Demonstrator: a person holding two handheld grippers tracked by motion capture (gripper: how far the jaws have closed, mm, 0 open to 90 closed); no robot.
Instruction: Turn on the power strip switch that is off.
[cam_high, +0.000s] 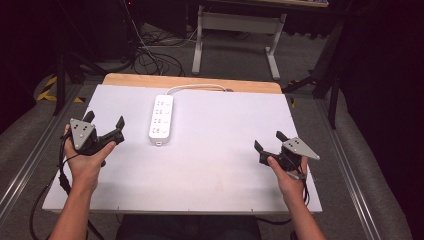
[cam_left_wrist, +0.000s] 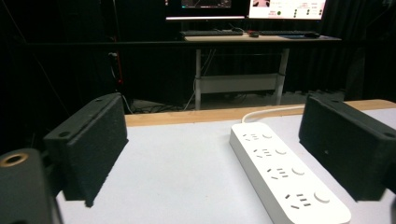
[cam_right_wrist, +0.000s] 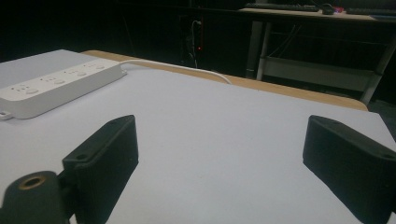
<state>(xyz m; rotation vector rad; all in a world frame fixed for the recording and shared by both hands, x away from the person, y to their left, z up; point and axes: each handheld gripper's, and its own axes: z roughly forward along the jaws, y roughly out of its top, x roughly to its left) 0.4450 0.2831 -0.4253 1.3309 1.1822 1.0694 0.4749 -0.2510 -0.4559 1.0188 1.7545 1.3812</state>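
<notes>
Both grippers, left gripper (cam_high: 104, 121) and right gripper (cam_high: 268, 140), hovered with jaws spread apart and nothing between them, flanking the white power strip (cam_high: 161, 120) lying on the white tabletop (cam_high: 215, 165), nearer the left one.

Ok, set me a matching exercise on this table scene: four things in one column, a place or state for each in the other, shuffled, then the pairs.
Things:
1. power strip
2. left hand-held gripper
3. right hand-held gripper
4. white cord

Places or states:
A. open, near the board's right edge
B. runs off the board's far edge
C. lies flat, left of the board's centre
D. open, just left of the strip

Pairs: 1-C, 2-D, 3-A, 4-B
</notes>
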